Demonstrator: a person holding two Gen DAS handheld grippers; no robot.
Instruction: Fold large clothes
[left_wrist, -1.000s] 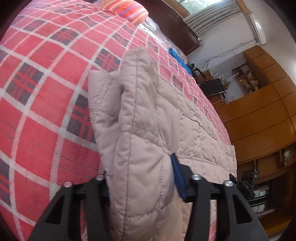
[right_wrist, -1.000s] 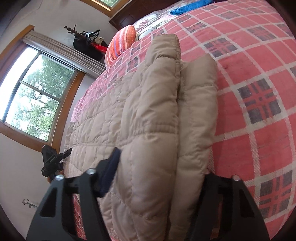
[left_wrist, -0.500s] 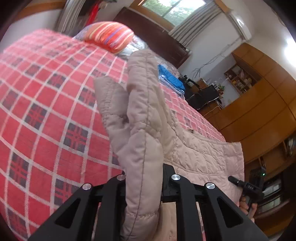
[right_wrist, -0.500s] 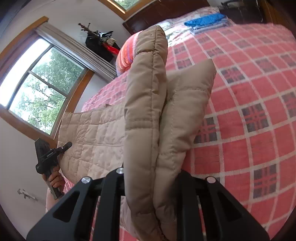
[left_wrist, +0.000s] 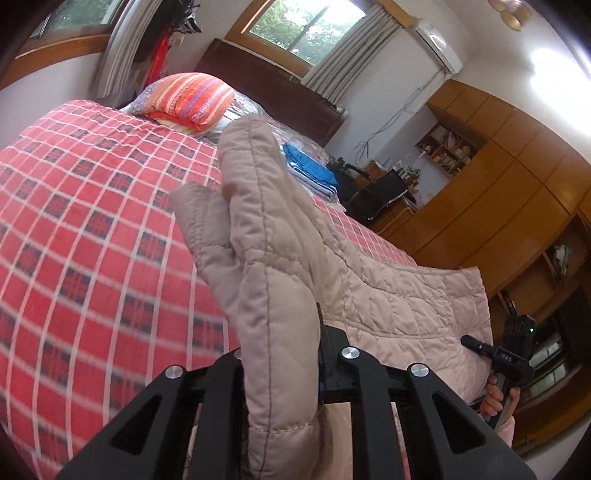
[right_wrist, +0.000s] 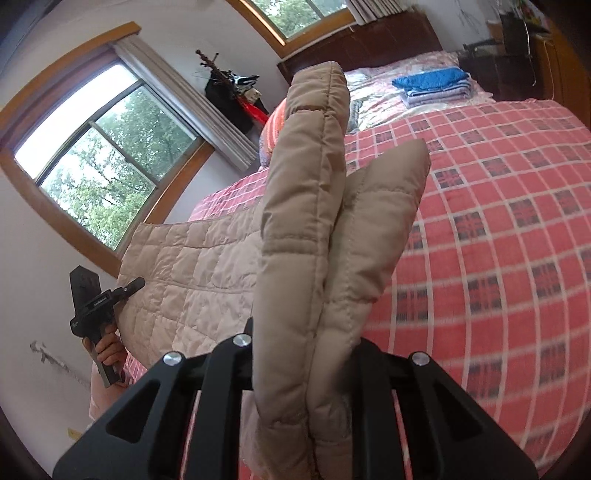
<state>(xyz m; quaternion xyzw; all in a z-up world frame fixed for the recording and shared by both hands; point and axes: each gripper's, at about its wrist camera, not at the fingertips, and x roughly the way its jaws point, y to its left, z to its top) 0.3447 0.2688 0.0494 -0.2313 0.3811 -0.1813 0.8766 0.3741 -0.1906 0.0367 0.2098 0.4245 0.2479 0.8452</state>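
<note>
1. Left wrist view: the left gripper is clamped tight on a doubled edge of the beige quilted coat, with padded layers standing up between its jaws. The rest of the coat stretches away to the right, raised above the red checked bedspread. Far across, the right gripper shows in a hand, pinching the other end of the same edge.

2. Right wrist view: the right gripper is closed just as firmly on two thick folds of the coat. The panel spans over to the left gripper (gripped by a hand near the window).

3. Why this hold? Pinching both ends keeps the edge taut and level, so the coat can likely be carried over as one neat fold.

4. The folded blue clothes sit well apart near the headboard, out of the way.
</note>
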